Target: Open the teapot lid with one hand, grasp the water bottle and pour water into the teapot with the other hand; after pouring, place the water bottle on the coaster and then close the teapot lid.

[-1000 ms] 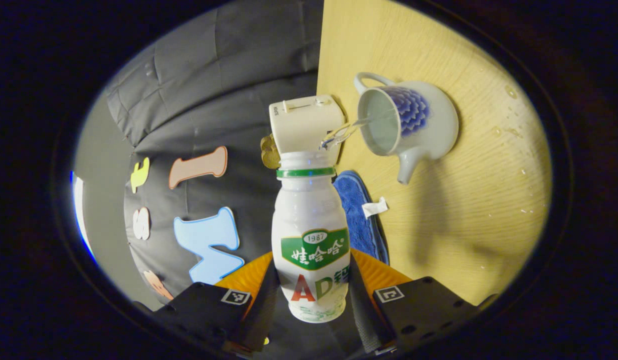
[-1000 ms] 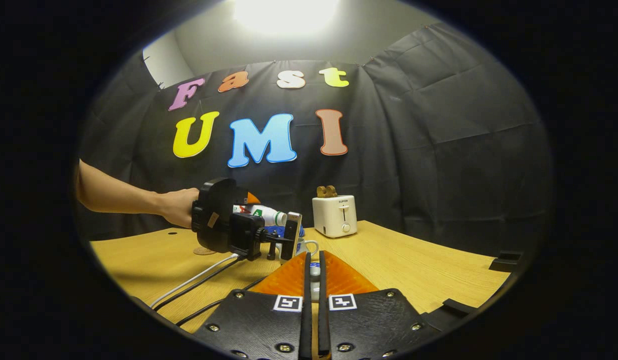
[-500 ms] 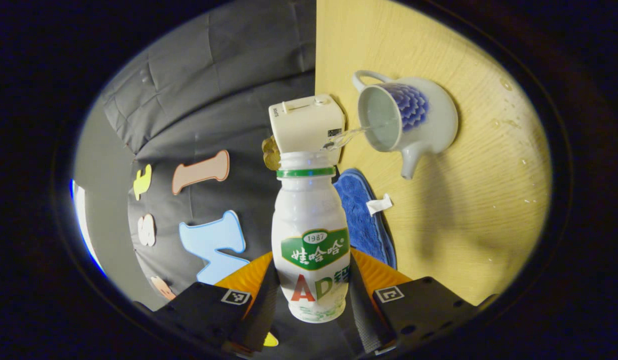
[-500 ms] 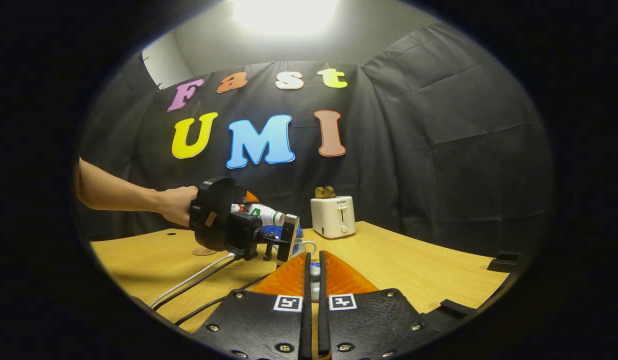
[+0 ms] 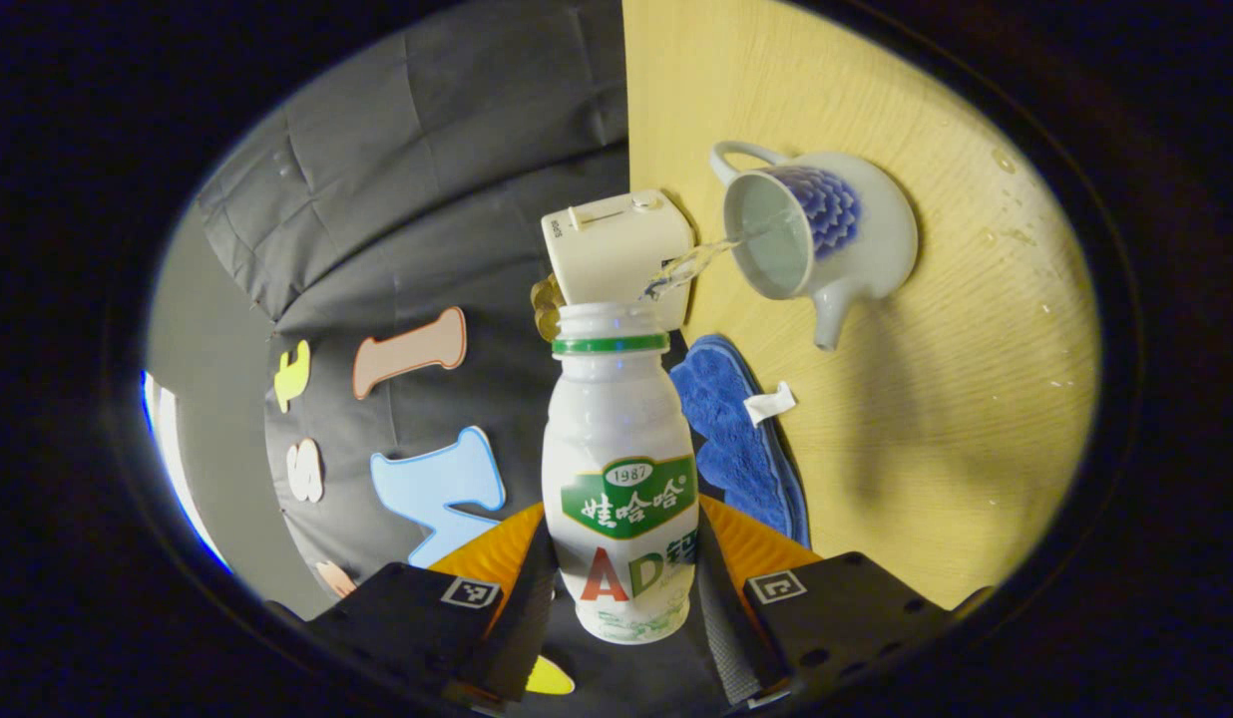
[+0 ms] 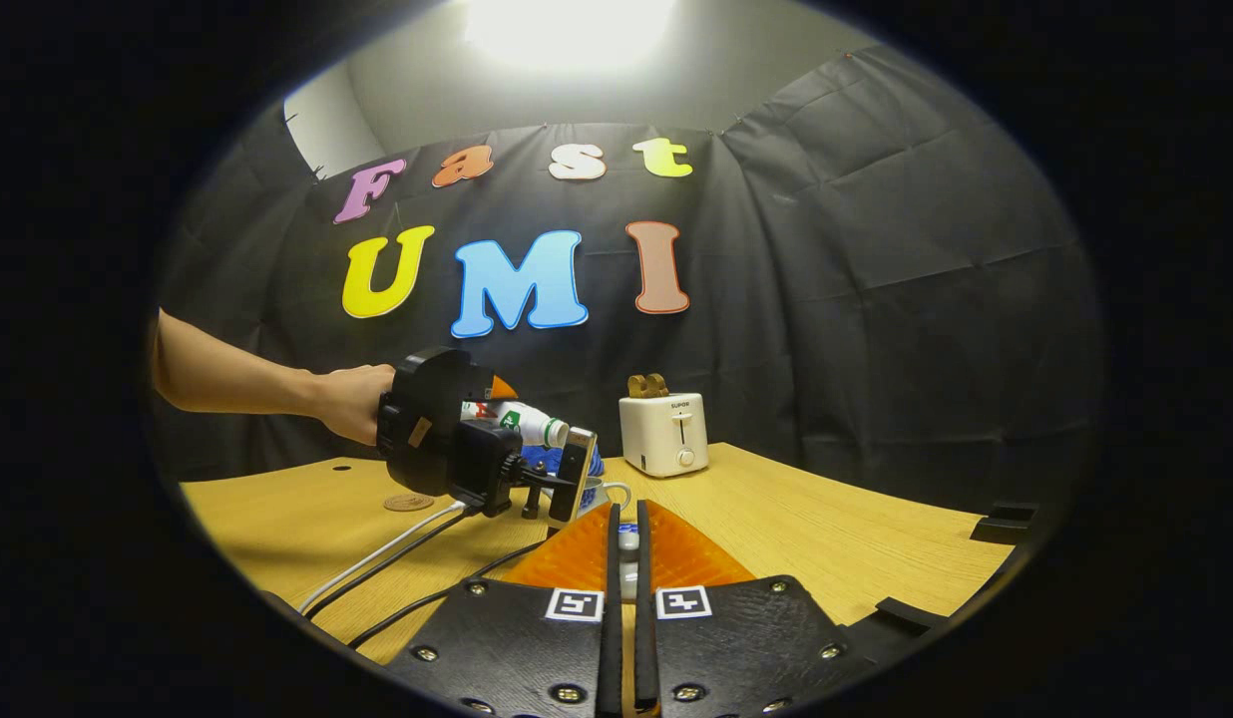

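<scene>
Compared with a second ago, the left gripper (image 5: 621,588) is seen a little higher in the right gripper view, and the teapot (image 5: 821,239) is shifted slightly rightward in the left gripper view. The water bottle (image 5: 619,469) is clamped between the left fingers, its long axis lying nearly level, its open mouth pointed at the teapot's open top. A thin stream of water (image 5: 691,264) is seen passing from the mouth into the pot. The teapot stands on the wooden surface (image 5: 936,419), spout toward the blue cloth (image 5: 736,439), handle away from it. A toaster (image 5: 621,244) stands near the surface's back edge. Water droplets are scattered beyond the pot, where open surface lies. The right gripper (image 6: 626,558) is closed on the teapot lid (image 6: 627,539), held above the surface. A coaster (image 6: 409,502) lies under the hand (image 6: 352,404), apart from the teapot.
</scene>
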### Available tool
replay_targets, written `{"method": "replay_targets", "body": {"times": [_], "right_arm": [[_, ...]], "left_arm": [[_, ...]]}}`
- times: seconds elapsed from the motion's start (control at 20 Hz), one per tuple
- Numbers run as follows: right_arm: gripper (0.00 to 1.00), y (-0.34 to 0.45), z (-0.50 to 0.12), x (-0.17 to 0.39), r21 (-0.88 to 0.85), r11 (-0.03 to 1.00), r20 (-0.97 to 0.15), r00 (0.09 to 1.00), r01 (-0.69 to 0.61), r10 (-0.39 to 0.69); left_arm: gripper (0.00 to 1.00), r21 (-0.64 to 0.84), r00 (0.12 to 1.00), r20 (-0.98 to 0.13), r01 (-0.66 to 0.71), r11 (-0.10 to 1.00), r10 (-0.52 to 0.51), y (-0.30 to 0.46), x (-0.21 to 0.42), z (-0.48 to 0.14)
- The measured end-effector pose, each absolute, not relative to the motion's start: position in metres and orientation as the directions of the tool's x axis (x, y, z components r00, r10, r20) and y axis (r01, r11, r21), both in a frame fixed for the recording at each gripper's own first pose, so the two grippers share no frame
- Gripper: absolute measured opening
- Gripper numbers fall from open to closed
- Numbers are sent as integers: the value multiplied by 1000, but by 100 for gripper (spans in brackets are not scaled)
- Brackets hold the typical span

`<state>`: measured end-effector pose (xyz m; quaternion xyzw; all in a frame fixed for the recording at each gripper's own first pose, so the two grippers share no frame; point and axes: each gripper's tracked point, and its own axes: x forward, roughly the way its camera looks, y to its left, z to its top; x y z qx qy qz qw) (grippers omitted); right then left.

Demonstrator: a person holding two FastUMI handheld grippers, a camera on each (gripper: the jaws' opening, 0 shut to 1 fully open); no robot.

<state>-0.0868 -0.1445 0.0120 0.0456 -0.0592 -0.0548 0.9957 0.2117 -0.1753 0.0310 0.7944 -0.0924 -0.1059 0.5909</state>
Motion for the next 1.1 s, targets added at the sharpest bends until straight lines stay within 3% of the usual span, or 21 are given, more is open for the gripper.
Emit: {"method": "replay_targets", "body": {"times": [0.05,0.1,0.2,0.25,0.3,0.45,0.5,0.55,0.6,0.7,0.75,1.1], "right_arm": [[5,-145,12,-87,98,990,115,987,103,-114],[5,-145,13,-87,98,990,115,987,104,-115],[5,-145,14,-87,97,990,117,986,105,-116],[5,-146,13,-89,99,990,117,986,105,-116],[5,-145,14,-89,99,990,117,986,105,-116],[5,-145,13,-90,99,990,116,986,104,-115],[5,-146,14,-90,99,990,117,986,104,-116],[5,-146,14,-90,99,990,120,986,105,-116],[5,-146,15,-91,99,990,120,986,105,-116],[5,-147,15,-92,101,989,122,986,106,-118],[5,-148,15,-92,102,989,122,985,106,-118],[5,-149,15,-92,105,989,123,985,108,-121]], "left_arm": [[75,958,961,-58,-24,-287,-272,-175,213,31],[80,958,961,-58,-23,-287,-271,-175,213,30],[75,954,961,-56,-29,-300,-272,-175,214,32],[80,950,960,-53,-36,-310,-275,-175,214,33],[75,947,959,-52,-41,-318,-277,-175,214,33],[75,939,957,-52,-50,-341,-284,-177,212,34],[80,935,956,-52,-55,-351,-288,-178,212,34],[75,931,956,-52,-59,-360,-290,-179,211,34],[80,928,955,-52,-61,-368,-291,-179,210,34],[80,924,954,-54,-65,-378,-296,-182,208,34],[75,922,953,-55,-67,-381,-298,-183,208,34],[75,891,948,-59,-91,-445,-312,-189,203,36]]}}
